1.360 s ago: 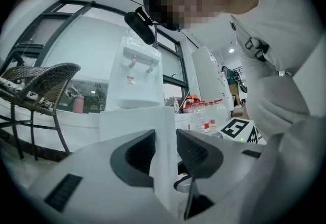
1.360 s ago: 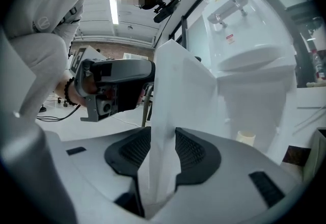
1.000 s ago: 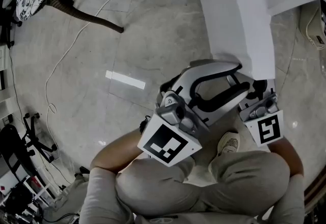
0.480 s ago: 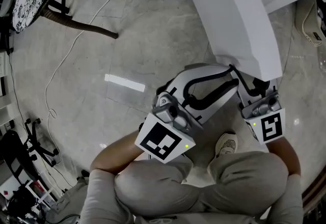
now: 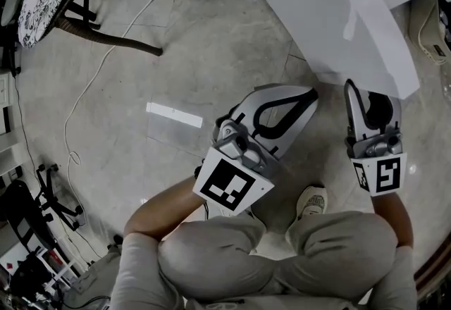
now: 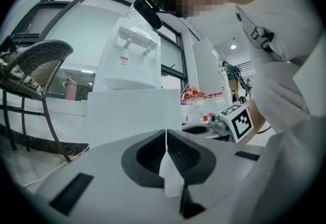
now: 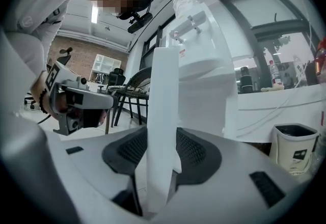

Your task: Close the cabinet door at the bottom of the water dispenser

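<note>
1. Crouching on the floor (image 5: 176,55), knees (image 5: 232,259) at 6 o'clock of the head view, the person worked level with the cabinet door (image 5: 331,13). The door stood ajar from 12 to 2 o'clock, swung out from the water dispenser (image 7: 204,80).
2. The right claw (image 5: 373,101) lay at 3 o'clock. Its jaws stood wide and had just been closing slightly. The door's near edge (image 7: 163,90) rose upright between the pads, which appeared to press on both faces. A hold at the edge farthest from the dispenser probably gave the longest lever for the swing.
3. The left claw (image 5: 310,94) lay just right of centre, toward 2 o'clock, near the door's lower edge but apart from it. Its jaws had just been closing and were pressed together, with nothing between them (image 6: 166,131). Shut jaws likely served as a blunt tip for pushing, or were simply kept out of the way.
4. The door was not yet shut. The swing toward the dispenser body remained. A claw left on the edge could be trapped against the frame.
</note>
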Available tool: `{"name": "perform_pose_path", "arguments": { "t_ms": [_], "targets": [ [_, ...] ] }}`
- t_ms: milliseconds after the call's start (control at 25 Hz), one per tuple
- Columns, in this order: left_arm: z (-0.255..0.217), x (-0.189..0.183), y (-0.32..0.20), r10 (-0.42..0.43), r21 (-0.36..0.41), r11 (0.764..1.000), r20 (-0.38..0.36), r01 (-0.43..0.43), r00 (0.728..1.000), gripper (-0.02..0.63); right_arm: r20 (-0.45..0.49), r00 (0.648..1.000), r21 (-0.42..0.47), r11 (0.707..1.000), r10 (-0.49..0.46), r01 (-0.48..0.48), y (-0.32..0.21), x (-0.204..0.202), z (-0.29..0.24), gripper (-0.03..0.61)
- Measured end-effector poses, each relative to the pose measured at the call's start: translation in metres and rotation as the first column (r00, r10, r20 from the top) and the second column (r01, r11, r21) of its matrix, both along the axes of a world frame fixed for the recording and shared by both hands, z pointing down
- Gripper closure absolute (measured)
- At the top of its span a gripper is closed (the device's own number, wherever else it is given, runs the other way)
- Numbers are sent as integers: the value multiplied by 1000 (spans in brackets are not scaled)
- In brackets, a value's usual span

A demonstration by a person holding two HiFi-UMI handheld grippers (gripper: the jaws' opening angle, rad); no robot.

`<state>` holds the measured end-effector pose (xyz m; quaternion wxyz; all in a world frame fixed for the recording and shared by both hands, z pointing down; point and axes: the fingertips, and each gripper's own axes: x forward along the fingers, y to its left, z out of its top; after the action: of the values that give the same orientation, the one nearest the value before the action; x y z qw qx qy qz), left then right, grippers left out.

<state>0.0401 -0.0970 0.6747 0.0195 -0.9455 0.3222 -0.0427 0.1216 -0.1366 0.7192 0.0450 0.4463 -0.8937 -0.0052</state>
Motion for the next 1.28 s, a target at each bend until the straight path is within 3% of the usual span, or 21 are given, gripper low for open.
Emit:
{"name": "perform_pose_path", "arguments": {
  "t_ms": [320, 600, 760, 880, 1280],
  "targets": [
    [12, 29, -10, 53, -22, 998, 39, -53, 998, 598, 1, 998, 13, 998, 64, -64, -16, 24, 1, 397],
    [12, 55, -30, 50, -16, 999, 66, -49, 997, 598, 2, 997, 33, 997, 72, -72, -29, 39, 0, 396],
    [9, 67, -45, 31, 34, 999, 98, -35, 995, 600, 4, 997, 46, 995, 83, -83, -38, 45, 0, 394],
    [-1, 78, -57, 25, 70, 997, 85, -31, 996, 601, 6, 995, 53, 994, 96, -96, -47, 50, 0, 394],
    [-3, 90, -61, 31, 65, 997, 70, -35, 997, 603, -7, 992, 67, 990, 129, -128, -72, 71, -1, 382]
  ]
}}
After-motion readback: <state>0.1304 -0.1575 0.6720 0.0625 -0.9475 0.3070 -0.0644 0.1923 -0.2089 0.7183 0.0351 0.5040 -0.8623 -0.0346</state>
